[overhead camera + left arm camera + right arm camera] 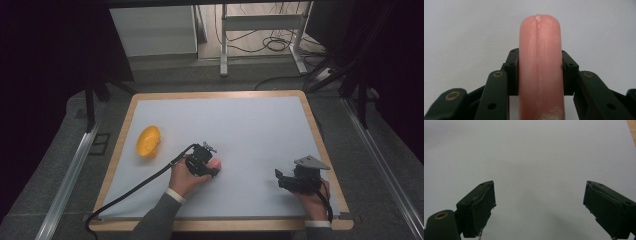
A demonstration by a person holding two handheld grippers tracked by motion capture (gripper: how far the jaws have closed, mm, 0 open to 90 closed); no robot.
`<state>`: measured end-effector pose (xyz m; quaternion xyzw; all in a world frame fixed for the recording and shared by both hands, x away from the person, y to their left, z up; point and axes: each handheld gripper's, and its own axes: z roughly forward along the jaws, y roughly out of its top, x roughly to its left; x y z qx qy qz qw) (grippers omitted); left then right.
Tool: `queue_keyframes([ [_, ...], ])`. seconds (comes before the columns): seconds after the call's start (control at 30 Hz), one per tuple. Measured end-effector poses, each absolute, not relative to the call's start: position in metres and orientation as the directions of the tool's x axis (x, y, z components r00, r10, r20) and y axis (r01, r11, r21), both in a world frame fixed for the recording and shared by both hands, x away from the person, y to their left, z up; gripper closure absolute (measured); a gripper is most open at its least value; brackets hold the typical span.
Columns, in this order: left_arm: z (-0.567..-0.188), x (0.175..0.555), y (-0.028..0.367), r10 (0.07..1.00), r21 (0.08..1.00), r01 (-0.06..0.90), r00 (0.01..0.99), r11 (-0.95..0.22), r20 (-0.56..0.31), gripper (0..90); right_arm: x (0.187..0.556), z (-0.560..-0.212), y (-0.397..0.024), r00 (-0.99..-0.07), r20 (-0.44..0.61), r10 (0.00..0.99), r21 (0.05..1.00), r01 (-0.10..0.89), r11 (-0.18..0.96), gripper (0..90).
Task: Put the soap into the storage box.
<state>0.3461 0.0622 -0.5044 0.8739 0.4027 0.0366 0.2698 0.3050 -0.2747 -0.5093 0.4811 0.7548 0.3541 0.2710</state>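
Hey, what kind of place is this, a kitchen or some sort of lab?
Probably a lab or test bench, not a kitchen: a wood-edged table with a pale mat, metal rails alongside, loose cables on the floor behind, and a cabled left claw clamping a pink sausage.

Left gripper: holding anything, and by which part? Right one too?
The left gripper is shut on the pink sausage, its fingers pressing both long sides, back from the rounded tip. The right gripper is open, holding nothing.
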Motion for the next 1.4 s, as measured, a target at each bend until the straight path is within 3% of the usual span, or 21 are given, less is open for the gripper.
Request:
queue_keyframes([
  [1.4,-0.463,0.342,0.115,0.769,0.592,0.673,0.625,-0.443,-0.135,60.2,0.306,-0.511,-0.275,-0.383,-0.074,0.921,0.788,0.543,0.290,10.3],
])
